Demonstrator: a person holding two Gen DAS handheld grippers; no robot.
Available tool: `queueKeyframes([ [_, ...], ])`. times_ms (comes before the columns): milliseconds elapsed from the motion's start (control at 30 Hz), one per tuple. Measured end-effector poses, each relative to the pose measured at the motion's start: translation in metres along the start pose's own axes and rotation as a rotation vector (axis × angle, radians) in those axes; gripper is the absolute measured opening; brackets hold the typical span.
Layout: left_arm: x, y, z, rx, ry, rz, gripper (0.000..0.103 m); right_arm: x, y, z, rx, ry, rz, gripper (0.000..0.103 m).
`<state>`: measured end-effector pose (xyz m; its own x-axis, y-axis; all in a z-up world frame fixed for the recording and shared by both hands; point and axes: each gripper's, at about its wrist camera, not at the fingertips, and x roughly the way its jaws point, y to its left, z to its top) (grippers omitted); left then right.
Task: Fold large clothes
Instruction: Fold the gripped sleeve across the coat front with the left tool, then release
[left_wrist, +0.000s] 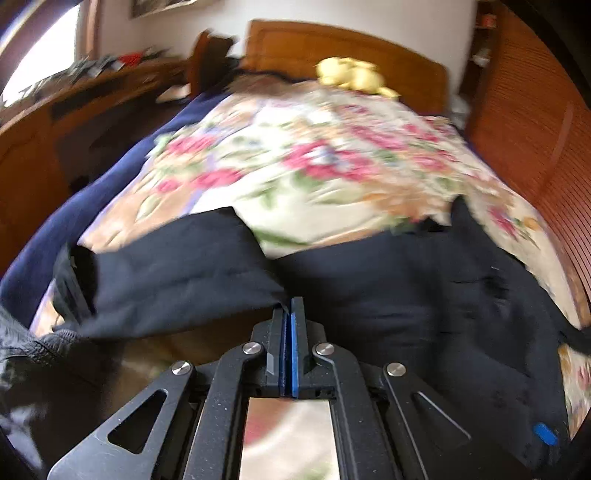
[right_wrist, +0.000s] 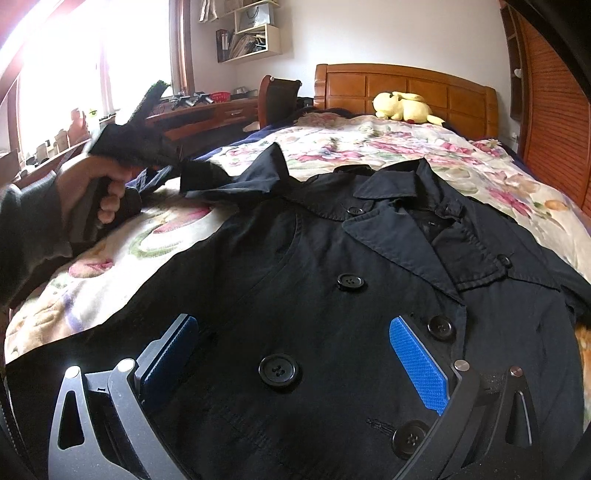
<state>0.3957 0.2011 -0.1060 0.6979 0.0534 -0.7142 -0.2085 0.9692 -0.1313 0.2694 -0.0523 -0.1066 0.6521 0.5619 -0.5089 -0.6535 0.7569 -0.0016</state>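
Here, black double-breasted coat (right_wrist: 332, 295) lay front-up on the floral bedspread (right_wrist: 369, 140), left gripper (left_wrist: 289, 306) pinched its sleeve (left_wrist: 177, 266), right gripper (right_wrist: 295, 332) hovered spread over the buttons (right_wrist: 279, 370).

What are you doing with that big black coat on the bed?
A person is folding the black coat, which lies front up on the flowery bedspread. The left gripper is pinched shut on an edge of the coat's cloth. The right gripper hangs wide open over the buttoned front, holding nothing. A yellow plush toy sits by the headboard.
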Motion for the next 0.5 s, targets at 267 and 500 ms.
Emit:
queueKeyframes([
  [267, -0.052, -0.098, -0.006, 0.199, -0.021, -0.138, 0.002, 0.001, -0.006, 0.000, 0.034, -0.002, 0.008, 0.103],
  [500, -0.074, -0.137, -0.019, 0.263, -0.012, -0.211, 0.002, 0.002, -0.015, 0.000, 0.086, -0.002, 0.022, 0.103],
])
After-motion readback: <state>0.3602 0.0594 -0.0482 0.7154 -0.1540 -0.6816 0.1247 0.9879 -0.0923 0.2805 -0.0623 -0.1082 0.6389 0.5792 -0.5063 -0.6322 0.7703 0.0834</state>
